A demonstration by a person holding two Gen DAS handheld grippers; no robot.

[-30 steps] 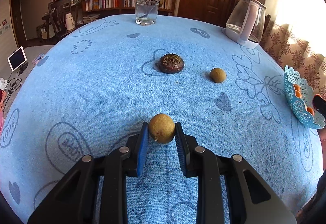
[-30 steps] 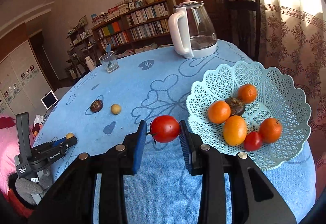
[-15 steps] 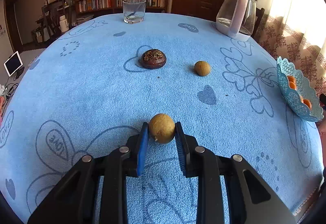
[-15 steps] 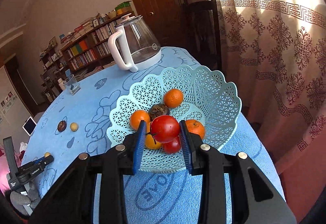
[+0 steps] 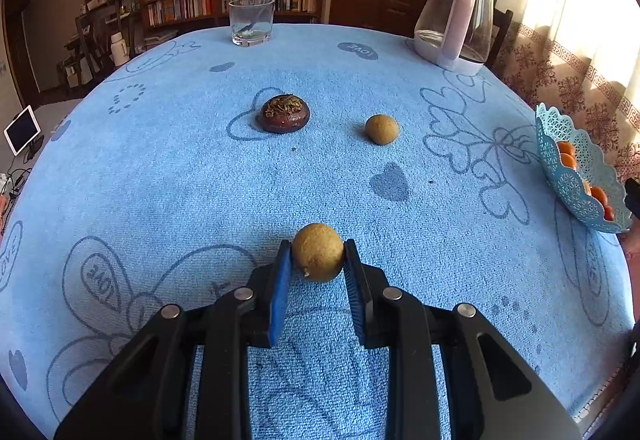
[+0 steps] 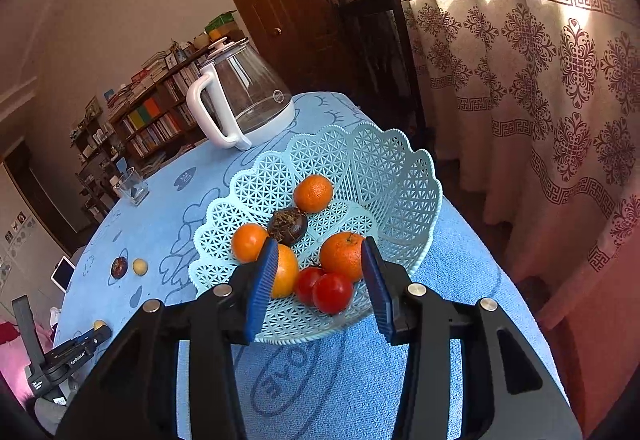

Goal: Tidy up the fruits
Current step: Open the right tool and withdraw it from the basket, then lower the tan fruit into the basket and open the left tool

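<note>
Tomato (image 6: pixel 333 293) lies in the basket (image 6: pixel 400 176) just below your right gripper (image 6: pixel 318 280), whose jaws have just been opening off it; your left gripper (image 5: pixel 317 272) clamps a longan (image 5: pixel 317 252), basket far right.

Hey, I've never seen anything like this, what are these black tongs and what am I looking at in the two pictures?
These are two hand-held grippers, each with a camera looking along its fingers. The left gripper grips a small brown fruit above the blue tablecloth, where another brown fruit and a dark round fruit lie. The right gripper has just been opening, empty, over the lattice basket of oranges and two tomatoes.
</note>
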